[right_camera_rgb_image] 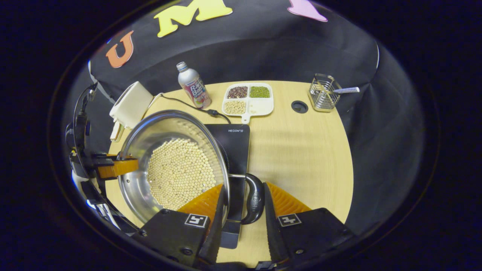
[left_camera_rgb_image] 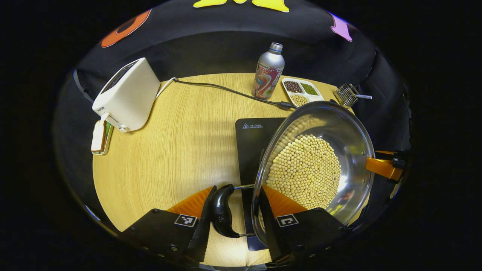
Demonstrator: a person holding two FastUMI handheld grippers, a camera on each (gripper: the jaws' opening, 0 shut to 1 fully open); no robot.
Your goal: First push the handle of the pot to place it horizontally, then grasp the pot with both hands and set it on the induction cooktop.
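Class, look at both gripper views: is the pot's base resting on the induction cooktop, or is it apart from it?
Cannot tell. In the left gripper view the pot overlaps the induction cooktop, but its rim hides the base; the right gripper view hides it too.

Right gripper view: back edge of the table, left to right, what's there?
Toaster → bottle → divided tray of beans → round cable hole → wire utensil holder.
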